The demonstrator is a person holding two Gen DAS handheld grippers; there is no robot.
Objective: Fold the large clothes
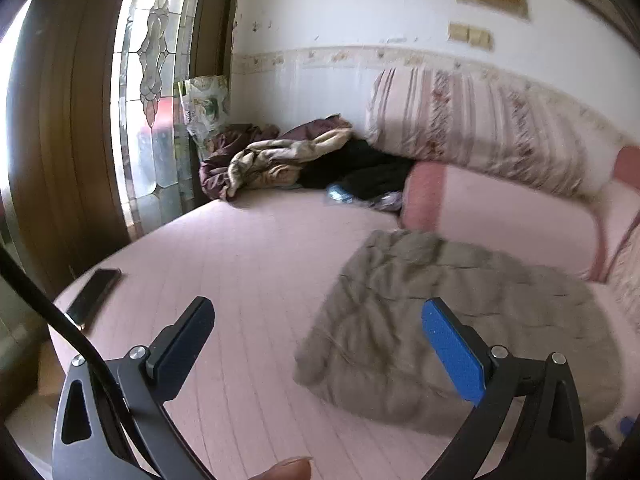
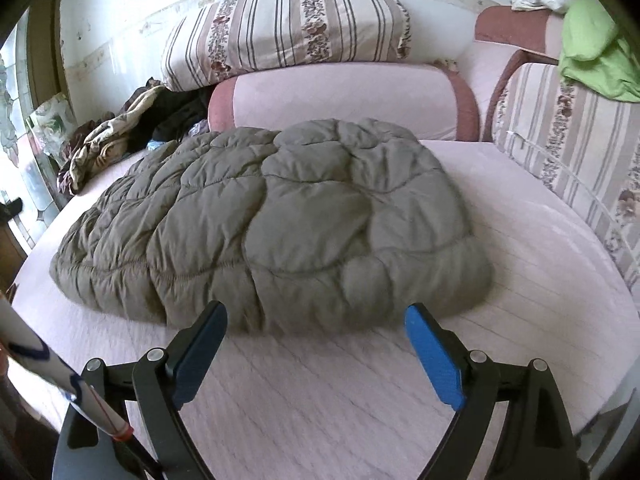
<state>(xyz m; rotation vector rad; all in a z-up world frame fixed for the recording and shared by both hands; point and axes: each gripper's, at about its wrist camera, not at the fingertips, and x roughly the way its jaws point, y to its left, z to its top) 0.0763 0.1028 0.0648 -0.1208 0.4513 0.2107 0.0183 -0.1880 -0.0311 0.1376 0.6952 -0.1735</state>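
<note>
A puffy olive-grey quilted coat (image 2: 276, 224) lies folded into a broad pad on the pink bed (image 2: 320, 400). In the left wrist view the same coat (image 1: 460, 320) sits to the right, blurred. My left gripper (image 1: 320, 308) hangs open above the bed, left of the coat, with nothing between its fingers. My right gripper (image 2: 316, 312) is open too, just short of the coat's near edge, and holds nothing.
A dark phone (image 1: 94, 298) lies near the bed's left edge. A heap of brown, cream and black clothes (image 1: 280, 156) fills the far corner by the glass door. Striped floral cushions (image 2: 288, 28) and a pink bolster (image 2: 344, 96) line the back. A green cloth (image 2: 596, 52) hangs at right.
</note>
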